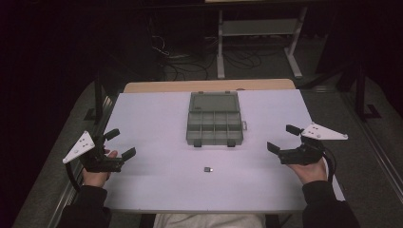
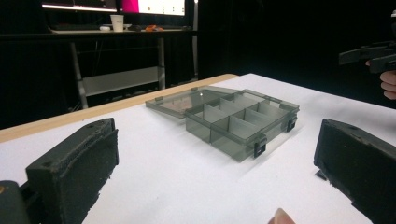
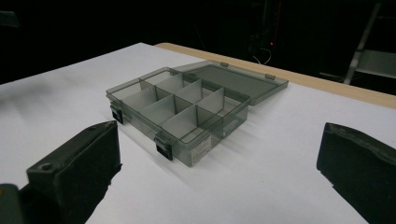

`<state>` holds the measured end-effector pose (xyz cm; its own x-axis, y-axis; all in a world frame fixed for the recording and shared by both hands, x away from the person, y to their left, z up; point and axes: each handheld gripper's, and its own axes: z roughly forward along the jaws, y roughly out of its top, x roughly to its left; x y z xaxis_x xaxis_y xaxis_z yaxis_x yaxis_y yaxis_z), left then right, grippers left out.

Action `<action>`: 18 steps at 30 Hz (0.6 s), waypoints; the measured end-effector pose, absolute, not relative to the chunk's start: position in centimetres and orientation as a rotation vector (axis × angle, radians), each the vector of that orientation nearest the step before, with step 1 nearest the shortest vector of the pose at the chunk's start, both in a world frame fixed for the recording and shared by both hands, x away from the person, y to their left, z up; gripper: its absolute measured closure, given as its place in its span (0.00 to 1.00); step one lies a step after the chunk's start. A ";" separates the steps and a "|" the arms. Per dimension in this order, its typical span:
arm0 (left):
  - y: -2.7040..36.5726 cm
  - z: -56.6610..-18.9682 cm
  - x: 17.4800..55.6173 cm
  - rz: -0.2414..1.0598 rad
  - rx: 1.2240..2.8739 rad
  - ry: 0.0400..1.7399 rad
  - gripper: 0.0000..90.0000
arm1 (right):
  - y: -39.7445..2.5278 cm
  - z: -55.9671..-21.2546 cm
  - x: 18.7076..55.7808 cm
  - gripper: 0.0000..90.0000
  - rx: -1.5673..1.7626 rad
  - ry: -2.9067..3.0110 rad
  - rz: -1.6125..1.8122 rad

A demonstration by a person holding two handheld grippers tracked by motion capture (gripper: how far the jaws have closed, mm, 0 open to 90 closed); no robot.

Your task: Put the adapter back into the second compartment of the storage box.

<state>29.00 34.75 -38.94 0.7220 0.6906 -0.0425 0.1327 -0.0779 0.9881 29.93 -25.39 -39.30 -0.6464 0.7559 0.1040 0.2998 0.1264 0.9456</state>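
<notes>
Overhead, the high view showed a translucent grey plastic compartment box [image 1: 215, 127] lying open in the far middle of the white table [image 1: 157, 118], its flat lid [image 1: 214, 101] folded back toward the far edge. Nearer the person, a small dark square part [image 1: 208, 169] sat alone on the table, well apart from the box and roughly between the two hands. The left gripper [image 1: 121, 143] hung at the table's left edge and the right gripper [image 1: 282, 138] near its right edge, each with jaws spread wide and nothing between them.

From the left gripper view, the box [image 2: 243, 122] appeared ahead, its inner dividers and two dark front latches plain to see, details too small from above; the right gripper [image 2: 369, 55] showed at the upper right, held in a hand. A fingertip edged in at the bottom.

From the right gripper view, the box [image 3: 180, 112] lay just beyond the released jaws, and a pale label on its near wall could be made out.
</notes>
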 end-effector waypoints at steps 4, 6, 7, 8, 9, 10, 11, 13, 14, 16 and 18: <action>34.7 -38.9 28.9 0.525 1.610 0.678 0.00 | -25.3 -39.3 29.9 0.00 1.020 2.015 1.524; 34.7 -38.9 28.9 0.525 1.614 0.675 0.00 | -25.2 -39.3 29.9 0.00 1.018 2.015 1.520; 34.7 -38.9 28.9 0.525 1.617 0.674 0.00 | -25.2 -39.3 29.9 0.00 1.018 2.016 1.521; 34.7 -38.9 28.9 0.524 1.616 0.675 0.00 | -25.2 -39.3 29.9 0.00 1.018 2.015 1.520; 34.7 -38.9 28.9 0.524 1.616 0.675 0.00 | -25.2 -39.3 29.9 0.00 1.018 2.015 1.520; 34.7 -38.9 28.9 0.524 1.616 0.675 0.00 | -25.2 -39.3 29.9 0.00 1.022 2.016 1.518; 34.7 -38.9 28.9 0.523 1.617 0.675 0.00 | -25.2 -39.3 29.9 0.00 1.022 2.015 1.513; 34.7 -38.9 28.9 0.524 1.618 0.675 0.00 | -25.2 -39.3 29.9 0.00 1.022 2.016 1.509; 34.7 -38.9 28.9 0.522 1.619 0.675 0.00 | -25.2 -39.3 29.9 0.00 1.022 2.016 1.509; 34.6 -39.0 28.9 0.521 1.620 0.673 0.00 | -25.1 -39.3 29.8 0.00 1.020 2.017 1.506; 34.6 -39.0 28.8 0.521 1.620 0.676 0.00 | -25.0 -39.2 29.8 0.00 1.023 2.022 1.505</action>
